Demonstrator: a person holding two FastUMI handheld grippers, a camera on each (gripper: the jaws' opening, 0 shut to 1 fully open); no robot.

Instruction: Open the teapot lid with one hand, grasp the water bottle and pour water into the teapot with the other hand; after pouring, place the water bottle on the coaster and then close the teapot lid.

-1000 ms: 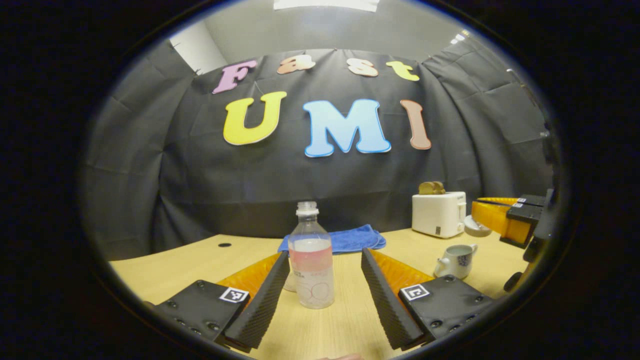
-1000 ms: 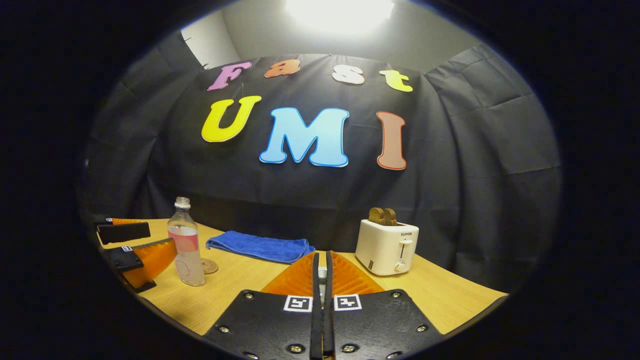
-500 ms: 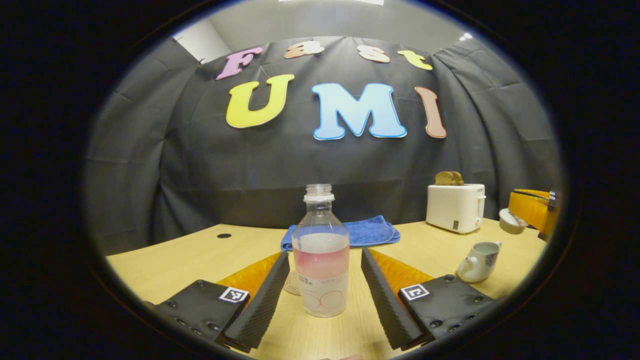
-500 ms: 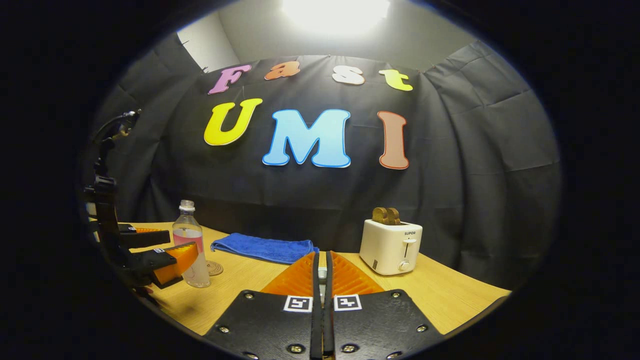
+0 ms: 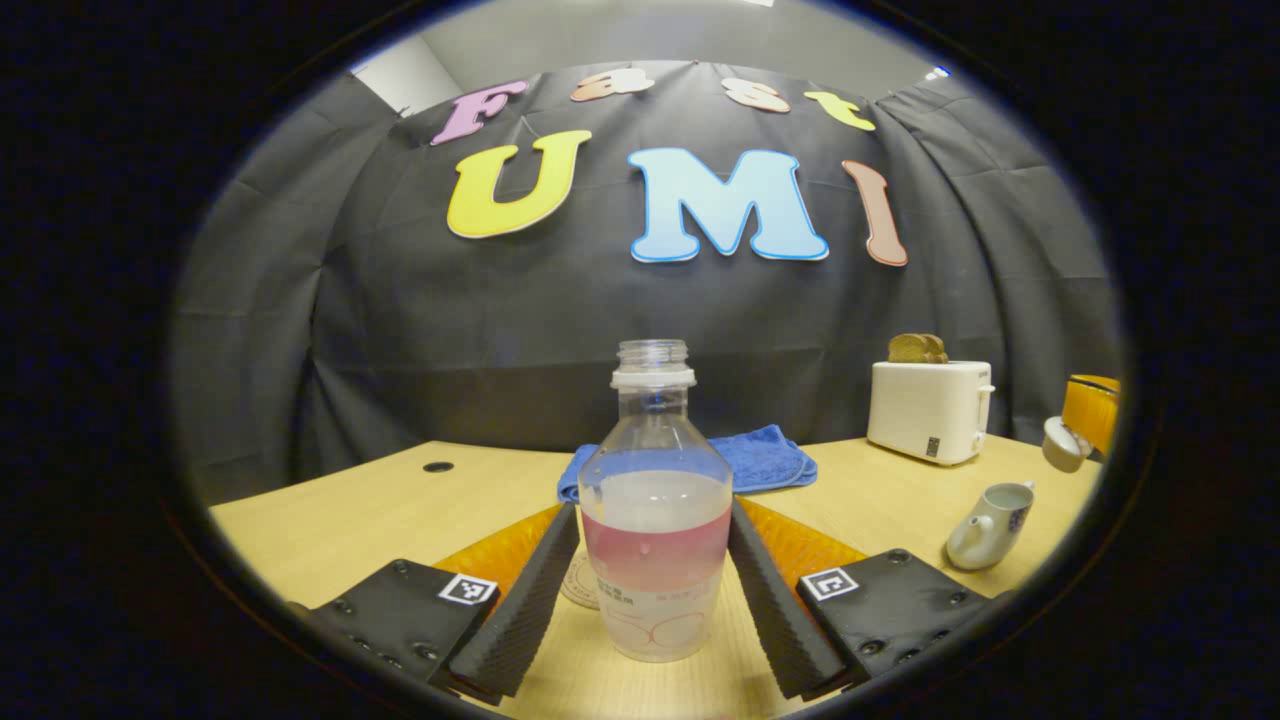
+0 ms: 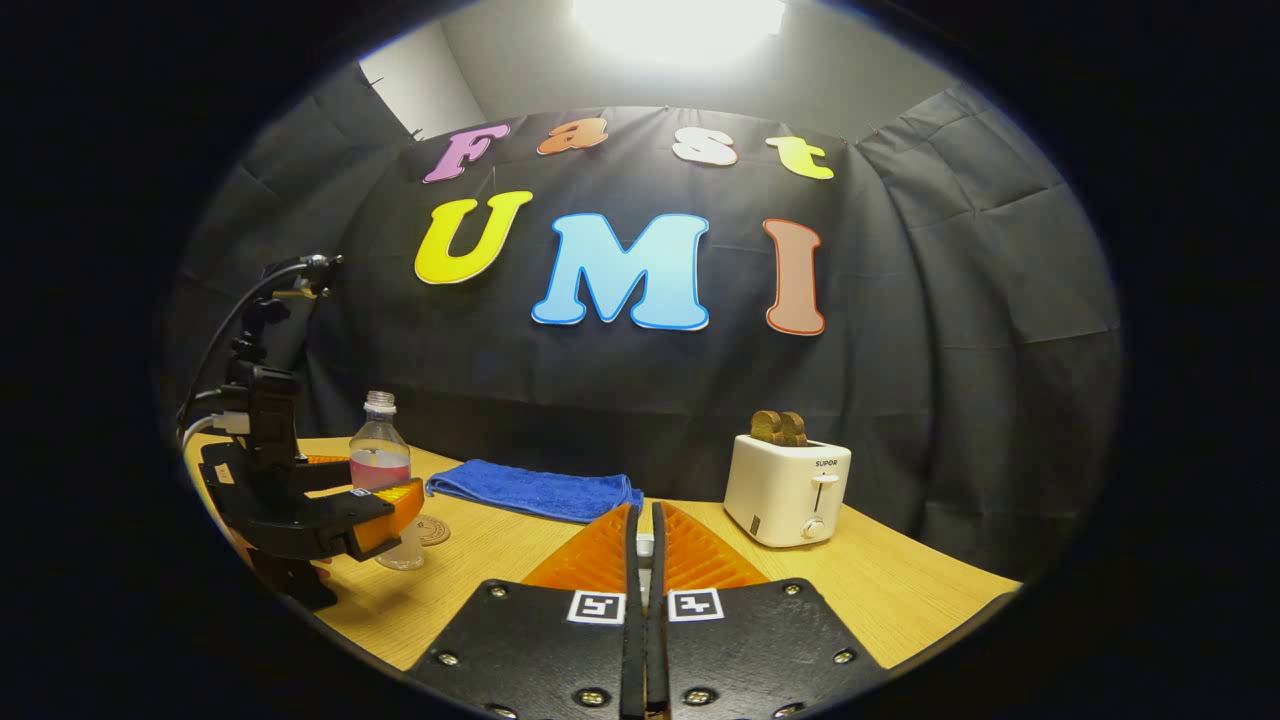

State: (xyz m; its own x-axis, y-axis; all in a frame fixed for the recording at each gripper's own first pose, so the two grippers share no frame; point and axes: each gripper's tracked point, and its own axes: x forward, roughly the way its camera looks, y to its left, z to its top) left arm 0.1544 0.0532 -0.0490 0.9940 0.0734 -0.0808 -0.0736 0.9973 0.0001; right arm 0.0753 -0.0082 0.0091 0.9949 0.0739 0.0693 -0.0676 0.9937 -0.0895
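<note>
Left gripper view, water bottle (image 5: pixel 655 540) upright between spread fingers (image 5: pixel 520 600), uncapped.

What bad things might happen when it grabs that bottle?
The water bottle has no cap, so a hard squeeze or tilt from the left gripper might slosh water onto the table. The right gripper holds the lid up high; if it slips, it may fall near the teapot.
</note>
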